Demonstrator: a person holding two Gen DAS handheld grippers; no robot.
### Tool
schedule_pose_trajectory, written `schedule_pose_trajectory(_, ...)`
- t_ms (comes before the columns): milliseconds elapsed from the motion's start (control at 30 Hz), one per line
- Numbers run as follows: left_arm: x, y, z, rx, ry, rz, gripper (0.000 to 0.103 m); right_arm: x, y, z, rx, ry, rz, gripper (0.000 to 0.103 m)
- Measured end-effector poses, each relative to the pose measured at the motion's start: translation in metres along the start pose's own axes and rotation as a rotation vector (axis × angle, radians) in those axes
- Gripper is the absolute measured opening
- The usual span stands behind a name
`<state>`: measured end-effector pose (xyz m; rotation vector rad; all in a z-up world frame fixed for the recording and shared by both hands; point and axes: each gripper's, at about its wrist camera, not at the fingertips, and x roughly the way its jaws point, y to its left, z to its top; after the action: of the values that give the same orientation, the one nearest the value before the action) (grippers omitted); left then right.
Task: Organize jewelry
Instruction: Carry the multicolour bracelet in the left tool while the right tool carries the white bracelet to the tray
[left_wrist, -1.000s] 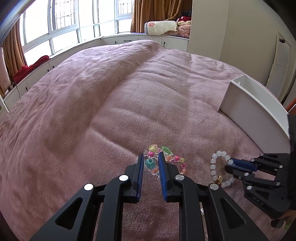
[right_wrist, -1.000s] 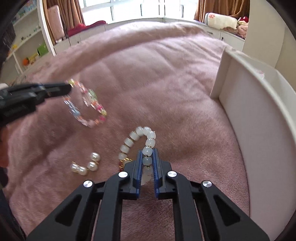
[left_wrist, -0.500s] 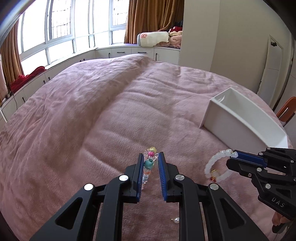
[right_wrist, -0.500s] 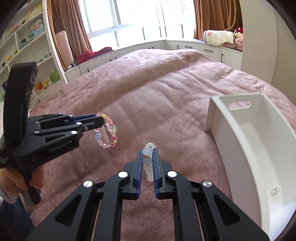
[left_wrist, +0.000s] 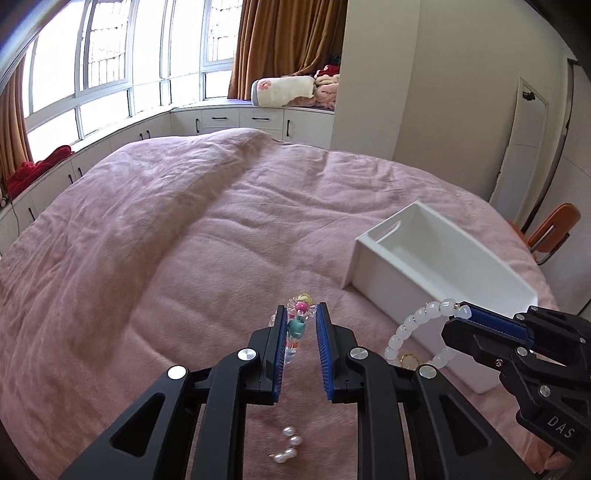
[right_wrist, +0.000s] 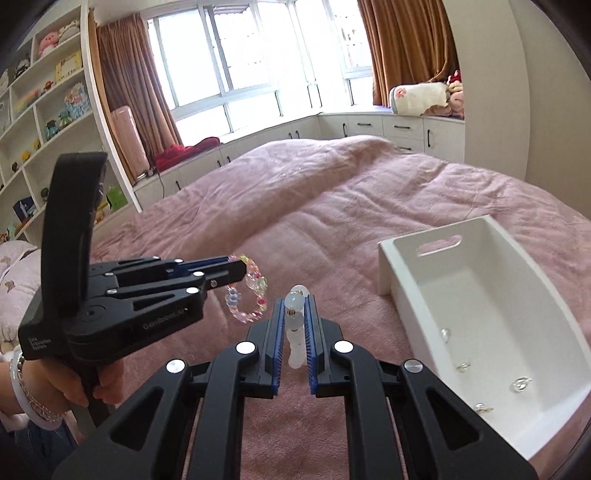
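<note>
My left gripper (left_wrist: 300, 321) is shut on a colourful bead bracelet (left_wrist: 297, 325) and holds it in the air above the pink bedspread; the bracelet also shows hanging from it in the right wrist view (right_wrist: 248, 291). My right gripper (right_wrist: 294, 314) is shut on a white bead bracelet (right_wrist: 295, 332), also lifted; in the left wrist view that bracelet (left_wrist: 417, 332) hangs beside the near end of the white box (left_wrist: 373, 273). The white box (right_wrist: 399, 280) lies to the right and holds several small pieces. Pearl earrings (left_wrist: 288, 446) lie on the bedspread below my left gripper.
The pink bedspread (left_wrist: 184, 258) covers the whole bed. An orange chair (left_wrist: 550, 232) stands beyond the bed's right edge. Window-seat cabinets (right_wrist: 369, 127) line the far wall, with shelves (right_wrist: 40, 110) at the left.
Both grippers have risen higher with their bracelets, lifted off the bedspread over the last second. The white box now shows from above, with its inside in view.
</note>
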<state>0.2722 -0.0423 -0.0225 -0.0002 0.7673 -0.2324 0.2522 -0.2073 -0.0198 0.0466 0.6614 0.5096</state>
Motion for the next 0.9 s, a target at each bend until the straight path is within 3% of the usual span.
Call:
schedule_pose_trajectory(433,0.001,-0.097,0.038,0.122,-0.062,-0.058,0.021,-0.065,-0.063,0.004,0.049,-0.101,-0.119,0.011)
schedule_pose_trajectory(700,0.011,-0.154,0.055,0.189,-0.07,-0.09,0.021,-0.089,-0.11,-0.004,0.093,-0.112,-0.199,0.011)
schedule_pose_trajectory(900,0.034,-0.18,0.065,0.182,-0.042,-0.112,0.021,-0.098,-0.14,-0.011,0.133,-0.094,-0.243,0.011)
